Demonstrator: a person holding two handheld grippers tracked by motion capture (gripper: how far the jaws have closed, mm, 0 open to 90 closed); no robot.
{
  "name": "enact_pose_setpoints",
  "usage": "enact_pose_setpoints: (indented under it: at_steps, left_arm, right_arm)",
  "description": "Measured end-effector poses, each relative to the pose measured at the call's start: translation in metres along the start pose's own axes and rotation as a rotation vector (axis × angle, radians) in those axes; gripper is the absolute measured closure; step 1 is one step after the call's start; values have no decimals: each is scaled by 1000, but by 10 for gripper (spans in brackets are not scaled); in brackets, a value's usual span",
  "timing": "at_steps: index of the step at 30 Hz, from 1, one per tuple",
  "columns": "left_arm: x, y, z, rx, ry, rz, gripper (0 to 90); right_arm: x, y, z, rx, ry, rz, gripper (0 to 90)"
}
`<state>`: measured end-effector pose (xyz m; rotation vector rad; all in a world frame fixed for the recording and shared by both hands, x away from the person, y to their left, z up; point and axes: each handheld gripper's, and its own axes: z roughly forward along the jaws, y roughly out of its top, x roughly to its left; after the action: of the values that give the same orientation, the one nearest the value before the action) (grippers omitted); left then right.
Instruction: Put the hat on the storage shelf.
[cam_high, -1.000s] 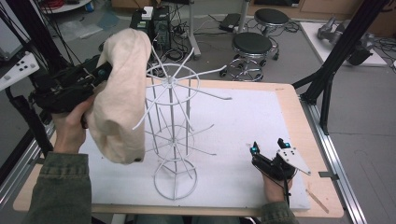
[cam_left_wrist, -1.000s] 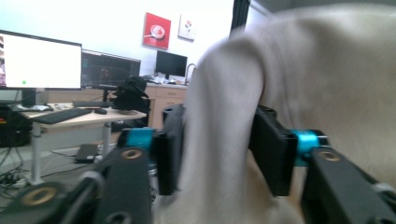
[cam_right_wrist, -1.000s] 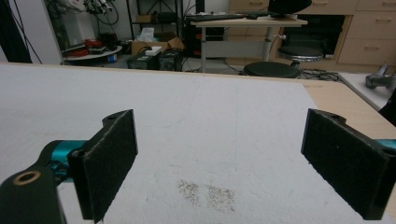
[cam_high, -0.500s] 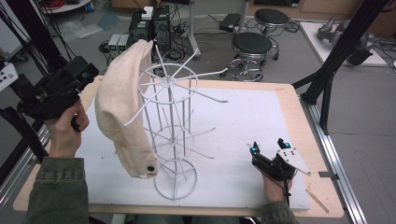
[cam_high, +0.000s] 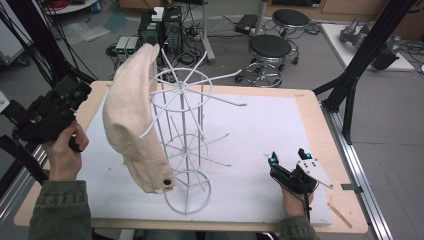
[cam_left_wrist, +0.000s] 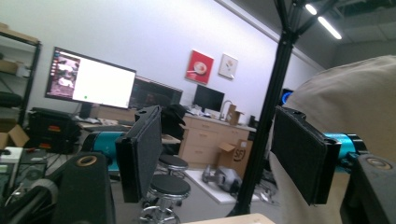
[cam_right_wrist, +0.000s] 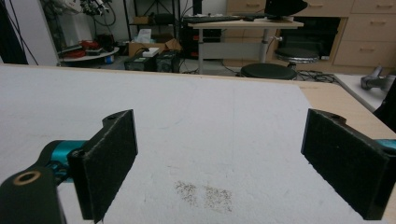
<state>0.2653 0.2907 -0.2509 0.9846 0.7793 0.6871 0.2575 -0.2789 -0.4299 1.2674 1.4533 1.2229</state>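
A cream cloth hat (cam_high: 132, 117) hangs on the white wire rack (cam_high: 187, 145) standing on the worktop (cam_high: 320, 115). The left gripper (cam_left_wrist: 224, 154), just left of the hat, has just been opening its jaws, nothing between them. The right gripper (cam_high: 289, 161) rests on the worktop well apart from the rack, jaws wide and empty.

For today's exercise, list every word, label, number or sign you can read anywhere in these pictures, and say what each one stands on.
None can be read for certain.
Cardboard box in the left gripper view: a dark round mark with letters, too blurred to read.
Lit monitor: window contents too small to read.
Red poster and white poster on the wall: pictures, no legible words.
Cream cloth and white wire rack on the table: no print visible.
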Motion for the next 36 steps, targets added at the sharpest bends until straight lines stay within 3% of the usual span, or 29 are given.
enact_pose_setpoints:
  at_steps: [9, 12, 15, 16, 20, 27, 32, 36]
  left_arm:
    - [8, -9, -15, -25, 111, 40, 314]
    - [11, -16, -23, -22, 180, 75, 309]
    - [11, -20, -26, -22, 207, 96, 306]
    - [12, -25, -29, -16, 236, 119, 306]
    - [15, -34, -34, -8, 273, 131, 290]
    - [19, -47, -41, 15, 296, 138, 283]
    - [21, -57, -46, 47, 326, 170, 273]
    - [24, -65, -51, 65, 377, 180, 262]
  right_arm:
    - [-1, 0, -1, -2, -3, -3, 97]
    - [0, 0, -1, 3, -2, 4, 97]
    - [0, 0, -1, 1, -5, 1, 97]
    - [0, 0, -1, 1, -5, -1, 97]
    - [0, 0, -1, 2, -5, -1, 97]
    - [0, 0, -2, 4, -7, 3, 97]
    - [0, 0, -2, 5, -6, 5, 97]
    - [0, 0, -1, 7, -8, 7, 97]
